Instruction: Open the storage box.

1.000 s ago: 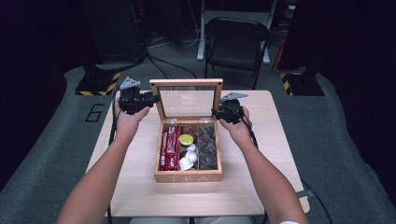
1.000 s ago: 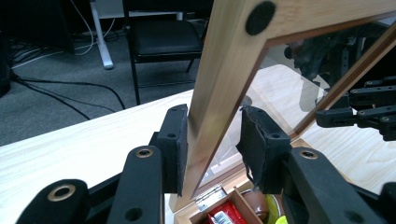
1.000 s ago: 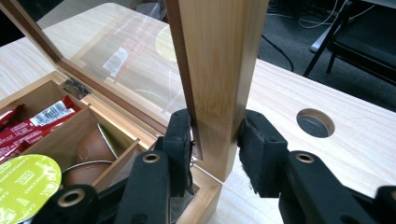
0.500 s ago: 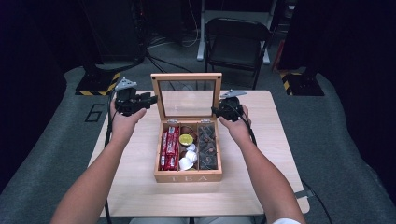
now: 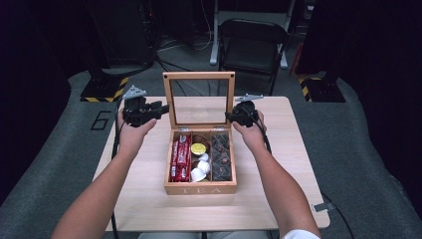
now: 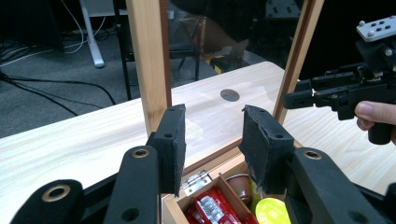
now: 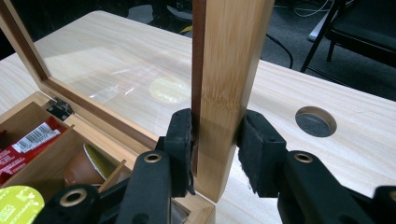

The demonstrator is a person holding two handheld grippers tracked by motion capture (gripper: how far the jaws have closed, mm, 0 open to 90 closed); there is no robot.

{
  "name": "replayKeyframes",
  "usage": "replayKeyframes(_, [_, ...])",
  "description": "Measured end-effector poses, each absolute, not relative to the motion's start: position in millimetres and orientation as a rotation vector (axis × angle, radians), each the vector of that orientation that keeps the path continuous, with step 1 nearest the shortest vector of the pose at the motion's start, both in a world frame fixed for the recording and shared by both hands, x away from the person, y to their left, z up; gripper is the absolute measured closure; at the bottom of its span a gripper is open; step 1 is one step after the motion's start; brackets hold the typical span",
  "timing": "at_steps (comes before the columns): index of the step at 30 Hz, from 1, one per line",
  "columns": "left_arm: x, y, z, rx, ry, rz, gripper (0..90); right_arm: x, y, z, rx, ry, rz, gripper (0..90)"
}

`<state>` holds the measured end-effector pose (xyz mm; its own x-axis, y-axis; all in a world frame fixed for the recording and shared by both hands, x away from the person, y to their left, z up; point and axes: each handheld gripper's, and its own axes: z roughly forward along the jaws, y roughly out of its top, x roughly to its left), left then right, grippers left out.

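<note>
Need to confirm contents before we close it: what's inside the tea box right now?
The tea box holds red packets in its left compartment, a yellow-topped capsule, a brown pod and white capsules in the middle, and dark wrapped pieces on the right. Anything beneath these is covered.

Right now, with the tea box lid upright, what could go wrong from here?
1. The right gripper alone clamps the lid by one side rail; the left gripper stands open off the other rail, so the lid could twist or drop shut.
2. Pulling could drag the light tea box across the table.
</note>
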<state>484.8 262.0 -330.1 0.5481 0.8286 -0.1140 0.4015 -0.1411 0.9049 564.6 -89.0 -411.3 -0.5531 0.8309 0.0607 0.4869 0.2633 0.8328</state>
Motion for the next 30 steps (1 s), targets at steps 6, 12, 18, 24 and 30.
replayKeyframes(6, [484.1,263.8,-334.4,1.764,1.034,0.516,59.8,567.0,-88.2,-413.2,1.212,2.14,1.2,65.0])
replayKeyframes(12, [483.0,265.9,-336.2,1.771,1.042,0.516,59.8,570.6,-86.3,-413.2,1.236,2.137,1.19,64.5])
replayKeyframes(18, [481.4,265.9,-338.3,1.783,1.039,0.504,58.8,574.6,-85.2,-413.0,1.25,2.15,1.169,64.0])
replayKeyframes(24, [481.3,266.4,-342.7,1.788,1.045,0.498,58.2,575.9,-84.5,-411.3,1.27,2.161,1.156,64.0])
replayKeyframes(30, [479.8,267.4,-344.9,1.786,1.051,0.491,57.7,576.1,-85.7,-411.1,1.295,2.177,1.165,58.0])
